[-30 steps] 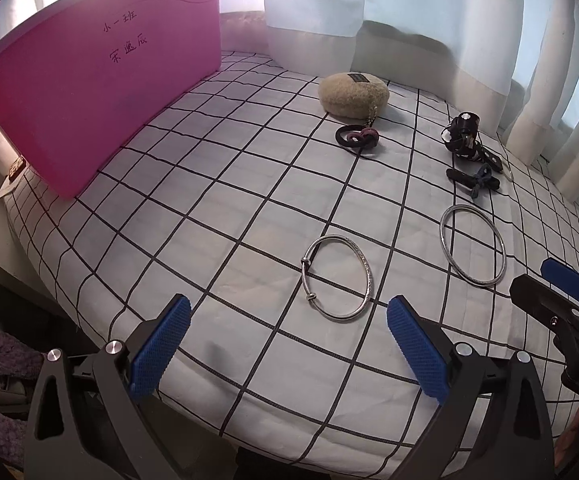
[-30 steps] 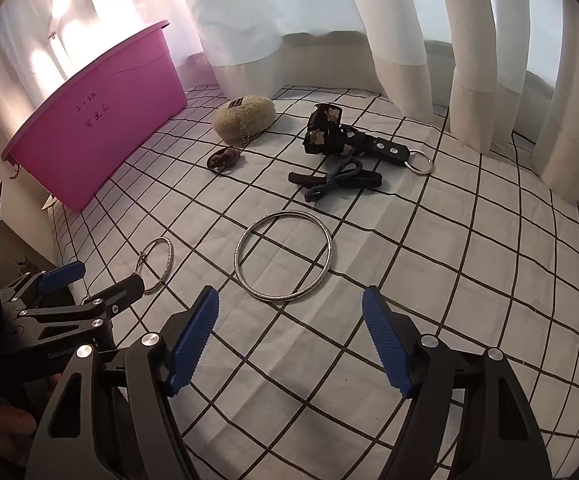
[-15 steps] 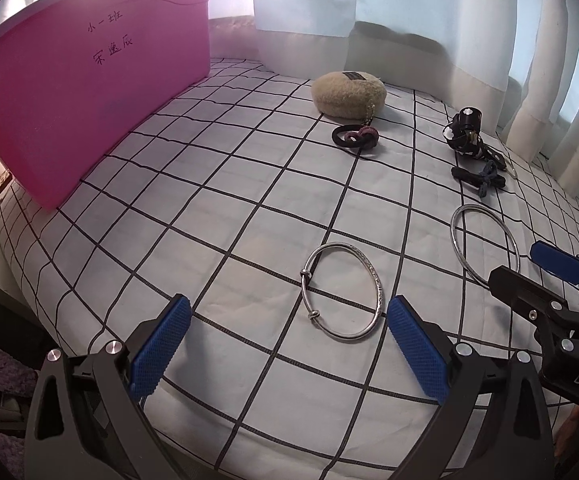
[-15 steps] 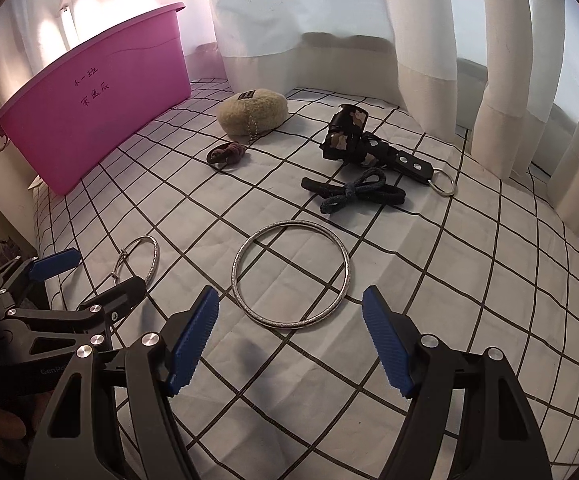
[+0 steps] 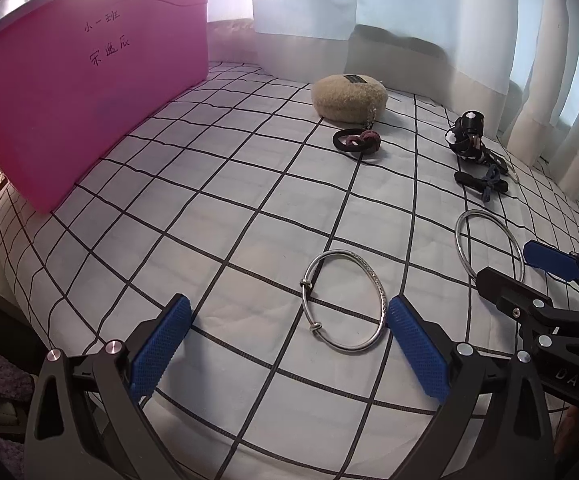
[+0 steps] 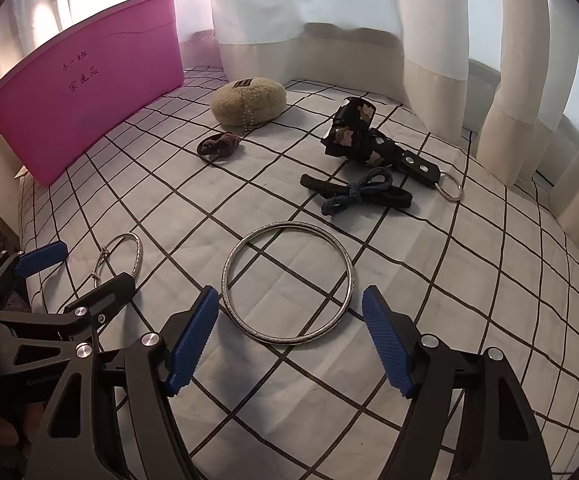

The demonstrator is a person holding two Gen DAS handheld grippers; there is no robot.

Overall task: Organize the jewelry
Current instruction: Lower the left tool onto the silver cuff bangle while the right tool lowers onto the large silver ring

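A silver bangle (image 5: 339, 254) with small beads lies flat on the checked cloth, just ahead of my left gripper (image 5: 289, 344). That gripper is open, and its right pad (image 5: 417, 348) sits close to the bangle's rim. A larger plain silver ring (image 6: 293, 223) lies in front of my right gripper (image 6: 289, 340), which is open and empty, with the ring's near edge between the fingertips. Each gripper shows in the other's view: the left gripper (image 6: 75, 276) by the bangle (image 6: 139, 252), the right gripper (image 5: 517, 266) by the large ring (image 5: 459, 240).
A pink plastic tub (image 5: 89, 100) stands at the back left. Beyond the rings lie a beige plush pouch (image 6: 249, 100), a dark hair tie (image 6: 219, 146), a black key strap (image 6: 361, 136) and a blue bow tie (image 6: 357, 194). White curtains hang behind.
My right gripper has come down and forward, so the large ring now lies closer between its fingertips. The left gripper has barely shifted. Both stay open.
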